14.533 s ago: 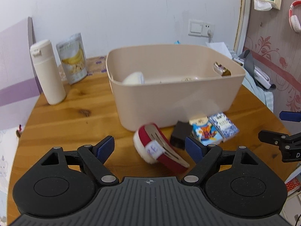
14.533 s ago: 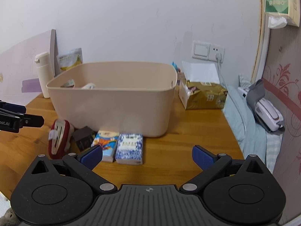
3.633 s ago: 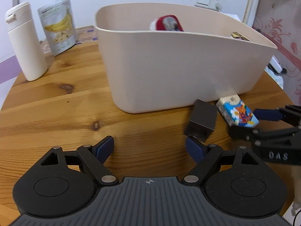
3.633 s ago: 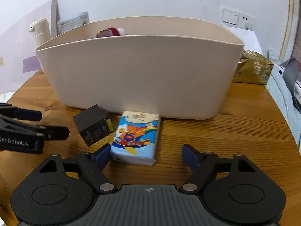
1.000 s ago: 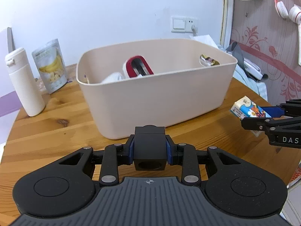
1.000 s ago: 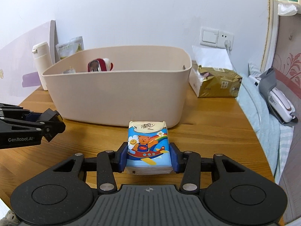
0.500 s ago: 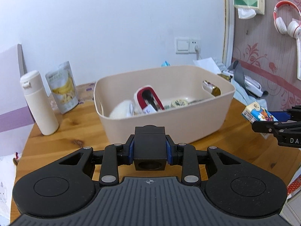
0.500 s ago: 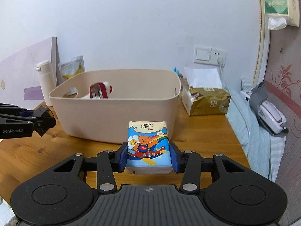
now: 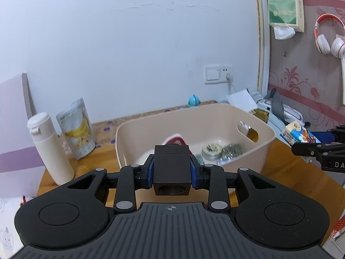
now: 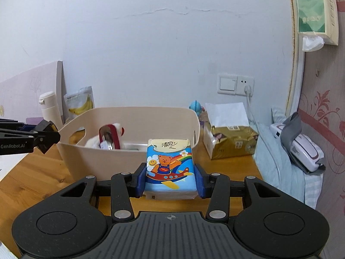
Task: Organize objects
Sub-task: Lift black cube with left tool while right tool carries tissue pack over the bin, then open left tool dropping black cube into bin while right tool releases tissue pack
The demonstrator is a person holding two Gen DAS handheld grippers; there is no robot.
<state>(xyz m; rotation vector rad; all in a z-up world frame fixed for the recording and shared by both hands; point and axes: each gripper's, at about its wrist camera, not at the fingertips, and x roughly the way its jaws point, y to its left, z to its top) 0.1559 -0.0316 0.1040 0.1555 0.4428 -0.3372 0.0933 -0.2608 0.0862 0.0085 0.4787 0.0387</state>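
Note:
My left gripper [image 9: 171, 170] is shut on a small black box [image 9: 171, 168], held above the near edge of the beige bin [image 9: 265, 133]. In the right wrist view the right gripper [image 10: 170, 180] is shut on a tissue pack [image 10: 169, 164] printed with a bear on a plane, in front of the bin [image 10: 133, 157]. Each gripper shows at the edge of the other's view: the right one with its tissue pack [image 9: 297, 135], the left one with the black box [image 10: 46, 137]. Inside the bin lie a red and white item [image 10: 110, 138], a round tin [image 9: 210, 152] and other small things.
On the round wooden table [image 9: 301, 177] stand a white bottle [image 9: 50, 147] and a banana snack pouch [image 9: 76, 127] at the left, a gold tissue box [image 10: 230, 140] to the right of the bin. A bed with a white device [image 10: 301, 149] lies past the table's right edge.
Both grippers have risen with their loads, so the bin sits lower in both views and more of its inside shows. Neither grip has changed.

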